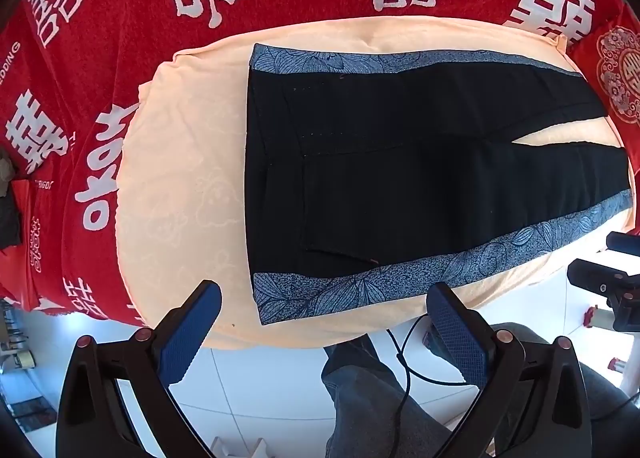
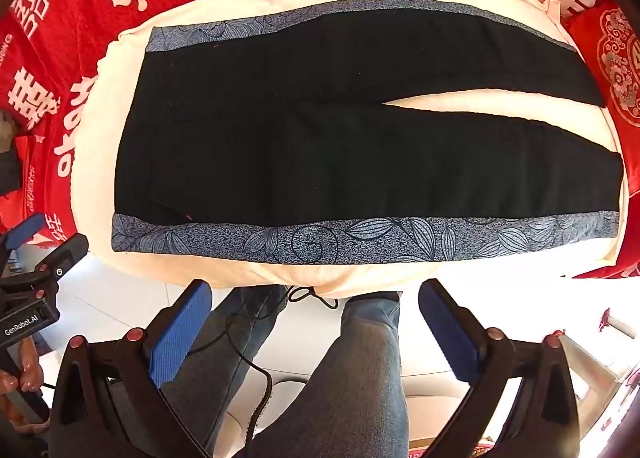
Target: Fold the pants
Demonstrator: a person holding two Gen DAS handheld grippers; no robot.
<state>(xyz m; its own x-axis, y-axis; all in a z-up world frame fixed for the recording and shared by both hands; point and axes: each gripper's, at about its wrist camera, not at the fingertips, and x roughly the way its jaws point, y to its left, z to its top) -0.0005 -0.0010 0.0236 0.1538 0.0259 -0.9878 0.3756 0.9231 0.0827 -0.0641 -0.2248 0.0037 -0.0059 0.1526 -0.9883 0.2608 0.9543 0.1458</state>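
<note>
Black pants [image 1: 400, 178] [image 2: 320, 146] with blue-grey leaf-print side stripes lie flat on a cream towel [image 1: 188, 162] [image 2: 96, 186], waistband at the left, both legs stretching to the right with a narrow gap between them. My left gripper [image 1: 324, 298] hovers open above the towel's near edge, close to the waistband's near corner. My right gripper [image 2: 316, 294] is open too, held over the near edge below the middle of the pants. Nothing is between either pair of fingers. In the right wrist view the left gripper [image 2: 36, 258] shows at the left edge.
A red cloth [image 1: 120, 38] [image 2: 80, 18] with white characters covers the table under the towel. A person's legs in jeans [image 2: 352, 378] stand at the near edge over a white tiled floor [image 1: 260, 378]. A black cable [image 1: 404, 370] hangs there. A hand [image 2: 20, 378] holds the left tool.
</note>
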